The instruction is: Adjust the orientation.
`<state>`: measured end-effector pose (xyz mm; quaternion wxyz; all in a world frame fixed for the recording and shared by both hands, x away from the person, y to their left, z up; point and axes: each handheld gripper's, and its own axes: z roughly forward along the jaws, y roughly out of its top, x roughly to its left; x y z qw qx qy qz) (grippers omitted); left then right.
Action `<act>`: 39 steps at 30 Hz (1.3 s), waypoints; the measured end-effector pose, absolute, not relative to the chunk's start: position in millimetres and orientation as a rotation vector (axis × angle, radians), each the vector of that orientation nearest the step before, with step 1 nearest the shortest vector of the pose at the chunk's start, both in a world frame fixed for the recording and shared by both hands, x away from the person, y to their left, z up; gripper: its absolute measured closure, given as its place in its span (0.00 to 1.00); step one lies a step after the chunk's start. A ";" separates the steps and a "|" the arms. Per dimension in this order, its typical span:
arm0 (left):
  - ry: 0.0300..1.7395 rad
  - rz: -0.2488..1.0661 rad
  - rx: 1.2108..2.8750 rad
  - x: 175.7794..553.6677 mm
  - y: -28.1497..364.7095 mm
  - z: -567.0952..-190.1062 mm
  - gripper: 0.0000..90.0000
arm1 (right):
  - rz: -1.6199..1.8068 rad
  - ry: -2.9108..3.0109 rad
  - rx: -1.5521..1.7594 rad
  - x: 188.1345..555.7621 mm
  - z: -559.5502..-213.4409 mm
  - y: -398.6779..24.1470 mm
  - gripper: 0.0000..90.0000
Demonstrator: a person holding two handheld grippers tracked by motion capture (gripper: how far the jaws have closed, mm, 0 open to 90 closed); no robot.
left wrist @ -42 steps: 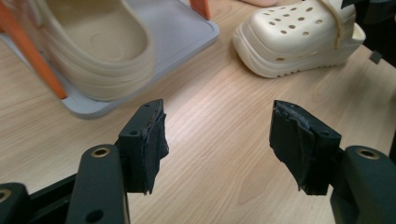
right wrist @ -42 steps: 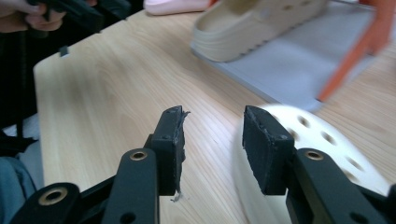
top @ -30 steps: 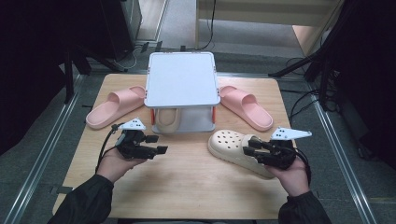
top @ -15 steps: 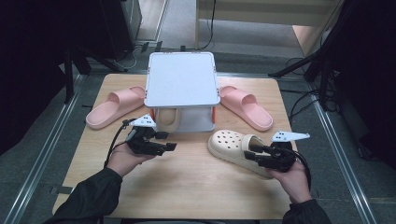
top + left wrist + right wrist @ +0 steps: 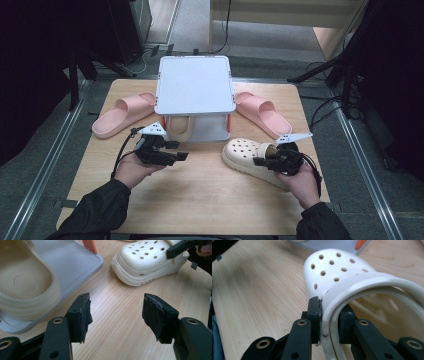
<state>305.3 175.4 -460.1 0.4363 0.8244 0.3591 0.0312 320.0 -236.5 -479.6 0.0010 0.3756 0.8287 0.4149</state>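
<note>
Right claw (image 5: 329, 322), just closing, pinches the cream clog's (image 5: 250, 156) rim; left claw (image 5: 120, 315) gapes empty.

The work surface was a light wooden table (image 5: 200, 200) with visible grain, standing on a grey carpeted floor (image 5: 45, 165). Metal rails (image 5: 47, 172) ran along the floor on both sides of the table. Dark equipment and stands (image 5: 45, 55) occupied the left and right margins, largely lost in shadow; black cables (image 5: 325, 107) trailed across the floor at right. Beyond the table stood what appeared to be pale wooden furniture (image 5: 280, 12). Lighting was even from above.
</note>
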 end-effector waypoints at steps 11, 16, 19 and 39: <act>0.929 0.087 2.040 300.4 184.4 -462.2 0.42 | 1.433 2.583 1.129 313.0 -456.6 -202.4 0.85; 0.945 0.094 2.034 295.4 189.8 -462.3 0.42 | 1.384 2.636 1.066 311.5 -455.6 -175.0 0.85; 0.956 0.100 2.040 292.6 192.4 -463.2 0.42 | 1.368 2.665 1.063 313.3 -457.7 -162.2 0.85; 1.000 0.028 2.033 276.3 185.6 -469.0 0.81 | 1.351 2.809 0.909 321.1 -480.2 -100.4 0.76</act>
